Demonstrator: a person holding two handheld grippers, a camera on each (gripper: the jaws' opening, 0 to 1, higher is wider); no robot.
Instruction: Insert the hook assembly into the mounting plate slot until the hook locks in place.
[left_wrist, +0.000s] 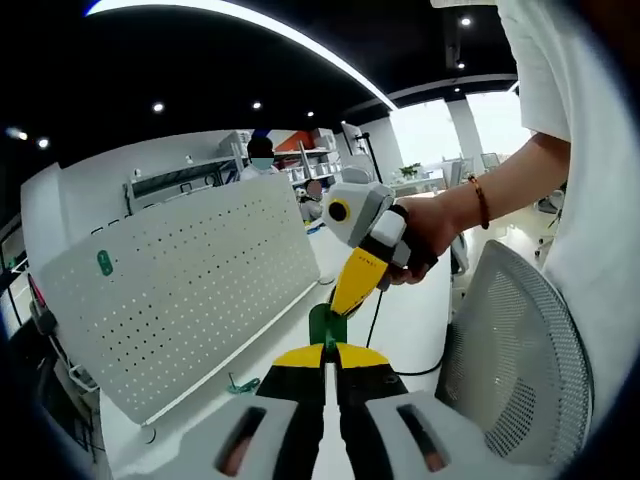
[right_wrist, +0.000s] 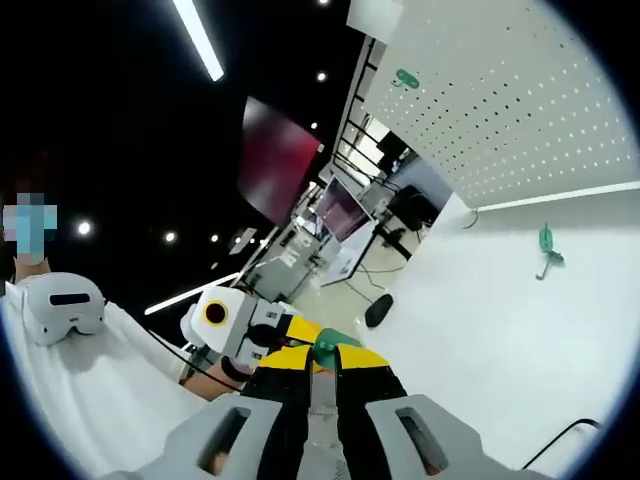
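The white perforated mounting plate (left_wrist: 190, 290) stands upright on the table, with one green hook (left_wrist: 105, 263) hung near its top corner. My left gripper (left_wrist: 327, 352) is shut on a green hook piece (left_wrist: 327, 325) held in the air in front of the plate. The right gripper (left_wrist: 352, 290), in a person's hand, reaches down from the right and meets that same piece. In the right gripper view, my right gripper (right_wrist: 325, 357) is shut on the green piece (right_wrist: 331, 342), and the left gripper (right_wrist: 240, 328) is close on the left. The plate (right_wrist: 510, 100) is far off, carrying its hook (right_wrist: 405, 77).
Another green hook (left_wrist: 240, 383) (right_wrist: 546, 250) lies loose on the white table (right_wrist: 480, 330) near the plate's foot. A mesh chair back (left_wrist: 510, 350) stands at the right. A dark oval object (right_wrist: 378, 310) and a black cable (right_wrist: 560, 440) rest on the table. Shelves stand behind.
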